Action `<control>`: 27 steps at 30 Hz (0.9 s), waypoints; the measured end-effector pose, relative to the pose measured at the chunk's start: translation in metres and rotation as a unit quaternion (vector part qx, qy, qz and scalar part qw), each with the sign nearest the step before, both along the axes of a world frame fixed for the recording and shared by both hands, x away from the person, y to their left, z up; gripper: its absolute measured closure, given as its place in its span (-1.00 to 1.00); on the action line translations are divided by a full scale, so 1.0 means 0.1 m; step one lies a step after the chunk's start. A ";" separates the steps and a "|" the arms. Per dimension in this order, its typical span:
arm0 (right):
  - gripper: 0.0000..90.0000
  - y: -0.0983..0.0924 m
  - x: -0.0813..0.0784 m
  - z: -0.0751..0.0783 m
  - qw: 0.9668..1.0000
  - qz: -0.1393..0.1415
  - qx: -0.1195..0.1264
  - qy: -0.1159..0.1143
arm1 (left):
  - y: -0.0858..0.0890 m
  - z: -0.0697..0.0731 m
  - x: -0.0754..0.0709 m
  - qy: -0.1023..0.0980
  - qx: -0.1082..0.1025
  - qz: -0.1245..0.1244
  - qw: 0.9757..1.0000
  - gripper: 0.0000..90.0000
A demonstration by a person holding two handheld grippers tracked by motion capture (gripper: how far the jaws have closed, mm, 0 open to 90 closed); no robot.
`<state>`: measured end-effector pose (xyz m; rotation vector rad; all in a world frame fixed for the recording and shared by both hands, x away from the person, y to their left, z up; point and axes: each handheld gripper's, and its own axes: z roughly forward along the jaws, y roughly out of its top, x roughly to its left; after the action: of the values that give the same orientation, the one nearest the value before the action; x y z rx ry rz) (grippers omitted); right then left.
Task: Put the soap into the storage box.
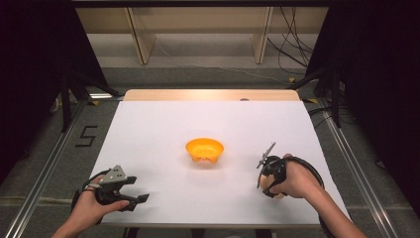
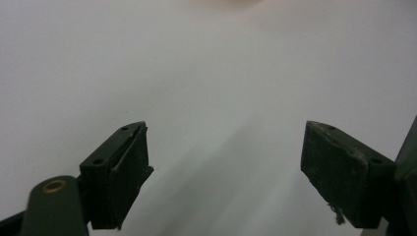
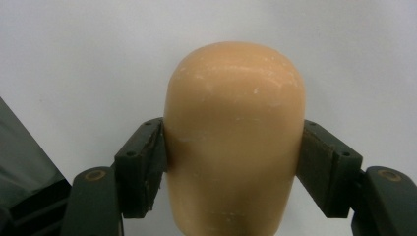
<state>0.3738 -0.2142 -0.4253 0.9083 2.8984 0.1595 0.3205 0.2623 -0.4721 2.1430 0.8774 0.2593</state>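
Under your right hand (image 1: 292,179), the tan lump (image 1: 270,187) was almost wholly hidden in the high view; in the right gripper view its lower end (image 3: 231,147) was cut off by the bottom edge. A pale blurred shape (image 2: 228,3) at the top edge of the left gripper view was too cropped to identify.

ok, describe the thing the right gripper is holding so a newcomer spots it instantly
On the white table, go right of the central orange plastic bowl to the right gripper. Clamped between its fingers is a smooth, tan, rounded potato-like lump: matte and paler than the glossy bowl.
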 end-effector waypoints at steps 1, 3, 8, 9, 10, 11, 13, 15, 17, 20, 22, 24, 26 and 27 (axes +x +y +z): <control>-0.26 0.00 -0.01 -0.01 1.000 -0.005 0.004 -0.005 | 0.00 0.00 0.00 0.000 0.000 0.000 1.000 -0.60; -0.26 0.01 0.01 0.00 1.000 0.006 0.008 -0.004 | 0.00 0.00 0.00 0.000 0.000 0.000 1.000 -0.60; -0.26 0.02 0.02 0.00 1.000 0.016 0.007 0.000 | 0.00 0.00 0.00 0.000 0.000 0.000 1.000 -0.60; -0.26 0.02 0.03 0.00 1.000 0.020 0.003 -0.001 | 0.00 0.00 0.00 0.000 0.000 0.000 1.000 -0.60; -0.26 0.03 0.02 0.02 1.000 0.002 -0.002 0.002 | 0.00 0.00 0.00 0.000 -0.001 0.001 1.000 -0.60; -0.26 0.02 0.03 0.02 1.000 0.005 -0.003 -0.005 | 0.00 0.00 0.00 0.000 -0.001 0.001 1.000 -0.60; -0.26 0.03 0.04 0.04 1.000 0.018 0.005 -0.003 | -0.01 0.00 0.00 0.001 -0.007 0.005 1.000 -0.60; -0.26 0.04 0.03 0.05 1.000 0.000 0.004 -0.012 | -0.01 0.00 -0.01 -0.001 -0.009 0.006 1.000 -0.60; -0.26 0.05 0.05 0.05 1.000 0.009 0.005 -0.011 | -0.01 0.00 -0.01 -0.001 -0.010 0.006 1.000 -0.60; -0.26 0.05 0.05 0.06 1.000 0.007 0.012 -0.015 | -0.01 0.00 -0.01 -0.001 -0.010 0.008 1.000 -0.60; -0.26 0.06 0.07 0.06 1.000 0.019 0.010 -0.009 | -0.01 0.00 -0.01 -0.001 -0.009 0.007 1.000 -0.60; -0.26 0.07 0.06 0.07 1.000 0.006 0.007 -0.007 | -0.01 0.00 -0.01 -0.001 -0.009 0.007 1.000 -0.60; -0.26 0.07 0.06 0.06 1.000 0.011 0.013 -0.015 | -0.01 0.00 -0.01 -0.001 -0.010 0.007 1.000 -0.60; -0.26 0.08 0.06 0.06 1.000 0.009 0.014 -0.016 | -0.01 0.00 -0.01 -0.001 -0.010 0.008 1.000 -0.60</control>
<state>0.3798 -0.2066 -0.4193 0.8770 2.8830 0.2130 0.3198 0.2613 -0.4723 2.1187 0.8917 0.2600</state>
